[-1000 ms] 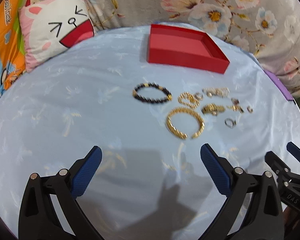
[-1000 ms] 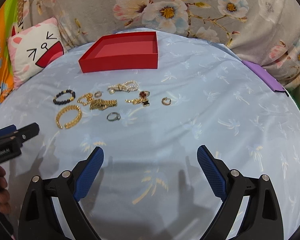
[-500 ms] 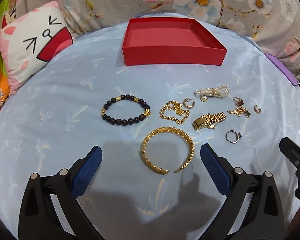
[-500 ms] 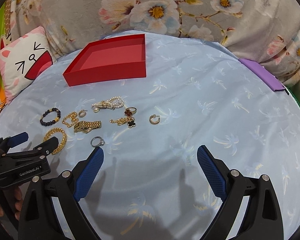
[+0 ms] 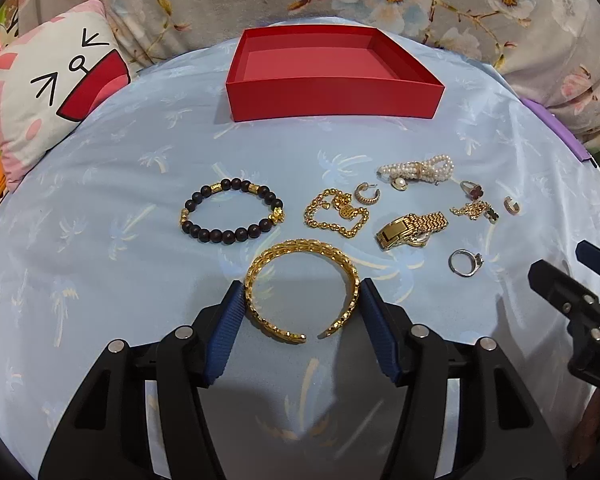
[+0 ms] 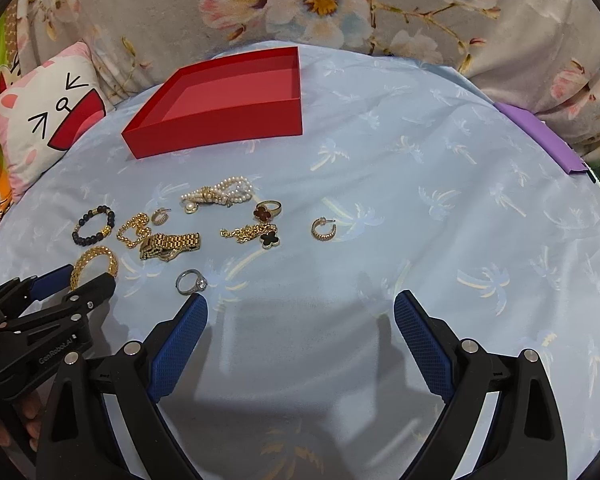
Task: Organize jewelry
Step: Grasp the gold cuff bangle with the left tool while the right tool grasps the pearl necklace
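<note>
1. I have the left gripper (image 5: 302, 312) straddling the gold cuff bangle (image 5: 302, 290), one pad either side and touching or nearly so. Not clenched yet, I judge; the bangle lies flat on the blue sheet (image 5: 100, 280).
2. To do this well: close slowly and squarely across the bangle's sides. The cuff gap faces me at the near edge, so a hard squeeze may flex it and pop it out. Lift straight up before travelling.
3. Right gripper (image 6: 300, 320) is released, jaws wide, holding nothing. It hovers near, right of the pile, with the silver ring (image 6: 191, 281) just beyond its left pad.
4. Count, near to far: one gold bangle, one silver ring, one gold watch-style link bracelet (image 5: 412, 230), one thin gold chain bracelet (image 5: 336, 214), one dark bead bracelet (image 5: 232, 212).
5. Further: one gold clover chain (image 6: 252, 234), one clover ring (image 6: 267, 210), two gold hoop earrings (image 6: 323, 229) (the second (image 6: 160, 216) sits left by the chain), one pearl bow piece (image 6: 218, 194) with a small pearl stud beside it (a separate item, I guess).
6. Far: one red tray (image 5: 332, 92), nothing in it. Bangle goes there, carried over the bead bracelet.
7. One cat cushion (image 5: 48, 92) far left, not in play.
</note>
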### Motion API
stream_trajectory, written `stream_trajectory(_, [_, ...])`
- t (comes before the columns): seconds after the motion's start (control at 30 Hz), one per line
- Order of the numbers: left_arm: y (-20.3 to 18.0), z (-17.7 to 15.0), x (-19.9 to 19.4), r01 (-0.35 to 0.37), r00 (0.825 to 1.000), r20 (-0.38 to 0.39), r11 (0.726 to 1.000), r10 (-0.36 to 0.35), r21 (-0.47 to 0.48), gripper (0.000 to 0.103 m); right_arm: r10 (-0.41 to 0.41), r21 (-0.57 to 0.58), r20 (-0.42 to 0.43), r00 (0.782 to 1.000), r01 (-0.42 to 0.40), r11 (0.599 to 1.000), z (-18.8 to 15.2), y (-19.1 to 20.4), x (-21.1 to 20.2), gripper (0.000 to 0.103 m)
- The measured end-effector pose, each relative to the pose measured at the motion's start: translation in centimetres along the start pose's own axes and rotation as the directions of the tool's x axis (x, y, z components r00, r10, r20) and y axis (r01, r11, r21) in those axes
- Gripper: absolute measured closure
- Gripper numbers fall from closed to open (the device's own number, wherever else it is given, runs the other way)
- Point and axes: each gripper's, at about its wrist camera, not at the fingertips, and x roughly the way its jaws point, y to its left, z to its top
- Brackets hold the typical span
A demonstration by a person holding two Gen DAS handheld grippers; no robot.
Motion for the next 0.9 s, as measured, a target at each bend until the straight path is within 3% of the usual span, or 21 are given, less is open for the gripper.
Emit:
stream_trajectory(0.17, [1.0,0.2,-0.8,0.036,0.999,0.009,0.999,-0.036,-0.033,0.047,-0.003,-0.022,-0.003,1.0,0.003,1.0,0.4,0.2,0.0,0.01])
stream_trajectory(0.27, [2.0,0.6,-2.0,0.016,0.998,0.054,0.999,-0.013,-0.047,0.047,0.028,-0.072,0.011,1.0,-0.027,0.997,1.8,0.8,-0.6,0.011])
stream_trajectory(0.37, [3.2,0.8,-2.3,0.002,0.997,0.076,0.998,0.003,-0.067,0.047,0.11,-0.132,0.008,0.994,-0.108,0.985,4.0,1.7,-0.3,0.016])
stream_trajectory(0.53, [4.6,0.6,-1.3,-0.007,0.998,0.063,0.994,0.014,-0.107,0.047,0.287,-0.226,-0.014,0.958,-0.283,0.932,7.8,2.8,2.3,0.023])
stream_trajectory(0.9, [4.5,0.3,-0.6,0.002,0.998,0.056,0.996,0.003,-0.093,0.047,0.303,-0.359,-0.143,0.942,-0.335,0.871,9.3,4.8,8.2,0.04])
